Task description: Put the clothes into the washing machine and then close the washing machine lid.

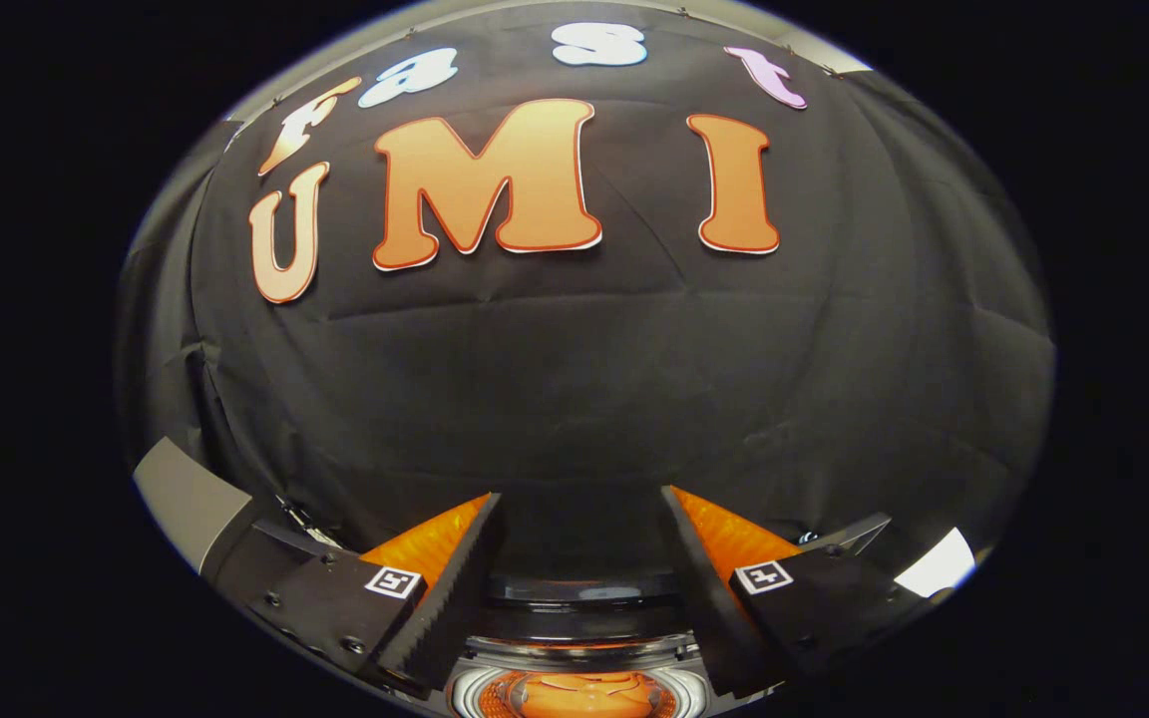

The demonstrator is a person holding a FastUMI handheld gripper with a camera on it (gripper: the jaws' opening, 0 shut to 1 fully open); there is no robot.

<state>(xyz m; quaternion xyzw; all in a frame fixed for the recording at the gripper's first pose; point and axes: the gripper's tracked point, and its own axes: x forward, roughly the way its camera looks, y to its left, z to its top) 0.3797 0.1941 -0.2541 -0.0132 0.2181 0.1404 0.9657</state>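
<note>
Hovering spread wide and empty, the tongs [582, 499] face the wall above the washing machine [574, 688]. Its opening may stay uncovered if the lid is missed.

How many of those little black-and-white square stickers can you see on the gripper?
2. One square marker sits on the left finger's base, the other on the right finger's base. The gripper is open, holding nothing. More may be hidden.
</note>
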